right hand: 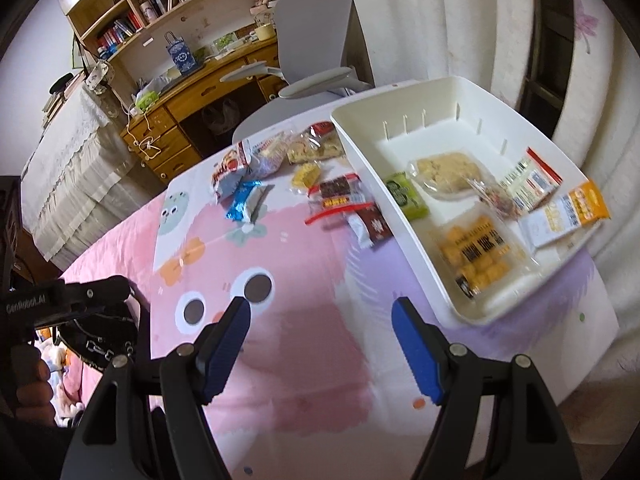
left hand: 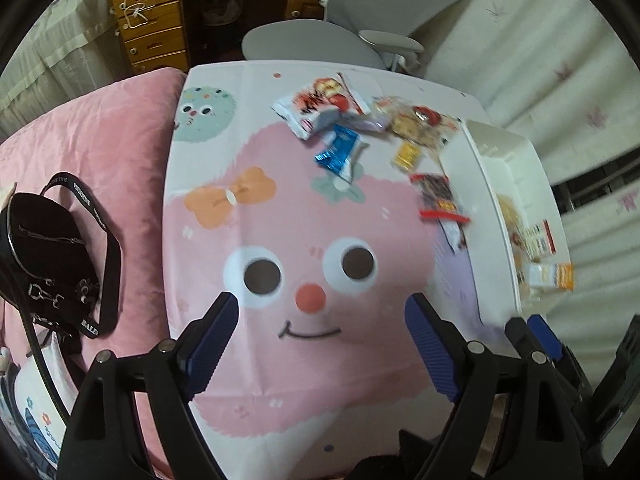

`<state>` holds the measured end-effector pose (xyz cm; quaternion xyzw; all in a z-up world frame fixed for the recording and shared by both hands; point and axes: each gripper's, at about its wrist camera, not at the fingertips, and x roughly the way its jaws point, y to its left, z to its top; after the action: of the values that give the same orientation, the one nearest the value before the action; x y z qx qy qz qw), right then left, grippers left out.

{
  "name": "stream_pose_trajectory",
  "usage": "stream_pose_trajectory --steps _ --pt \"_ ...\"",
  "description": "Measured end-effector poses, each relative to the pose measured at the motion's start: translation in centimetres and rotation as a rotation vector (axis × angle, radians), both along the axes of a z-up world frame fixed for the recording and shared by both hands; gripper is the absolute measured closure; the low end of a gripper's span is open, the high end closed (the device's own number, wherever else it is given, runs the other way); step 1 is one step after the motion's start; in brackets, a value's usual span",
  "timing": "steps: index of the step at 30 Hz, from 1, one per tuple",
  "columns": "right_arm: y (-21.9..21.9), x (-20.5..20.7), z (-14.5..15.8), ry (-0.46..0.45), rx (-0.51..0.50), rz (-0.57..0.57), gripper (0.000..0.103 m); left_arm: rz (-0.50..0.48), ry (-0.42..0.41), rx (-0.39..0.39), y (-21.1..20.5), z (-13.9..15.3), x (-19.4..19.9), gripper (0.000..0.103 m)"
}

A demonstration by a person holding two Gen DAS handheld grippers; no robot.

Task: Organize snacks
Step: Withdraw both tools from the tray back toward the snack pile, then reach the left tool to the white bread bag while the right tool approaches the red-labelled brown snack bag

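Note:
Several snack packets lie loose at the far end of a table covered with a pink cartoon cloth: a white and red bag, a blue packet, a small yellow one and a dark red-edged packet. A white bin stands at the right and holds a green packet, an orange snack tray and other packets. My left gripper hangs open over the cloth's face print, empty. My right gripper is open and empty too, short of the bin.
A black bag with a strap lies on pink bedding left of the table. A grey office chair and a wooden desk with shelves stand behind the table. Curtains hang at the right. The right gripper's fingers show at the left view's lower right.

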<state>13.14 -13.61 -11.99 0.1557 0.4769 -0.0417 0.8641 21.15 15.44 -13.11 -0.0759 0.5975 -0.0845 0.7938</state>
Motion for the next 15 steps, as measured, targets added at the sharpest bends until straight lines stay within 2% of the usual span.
stream_pose_trajectory --steps 7,11,15 --pt "0.9 4.1 -1.1 -0.052 -0.04 0.01 0.03 0.036 0.028 0.041 0.7 -0.7 6.1 0.018" --pt "1.7 6.7 -2.4 -0.048 -0.055 0.017 0.03 0.05 0.04 0.073 0.5 -1.0 10.3 0.018" --pt "2.8 8.9 -3.5 -0.063 -0.146 0.034 0.03 0.039 0.04 0.093 -0.4 -1.2 14.6 0.018"
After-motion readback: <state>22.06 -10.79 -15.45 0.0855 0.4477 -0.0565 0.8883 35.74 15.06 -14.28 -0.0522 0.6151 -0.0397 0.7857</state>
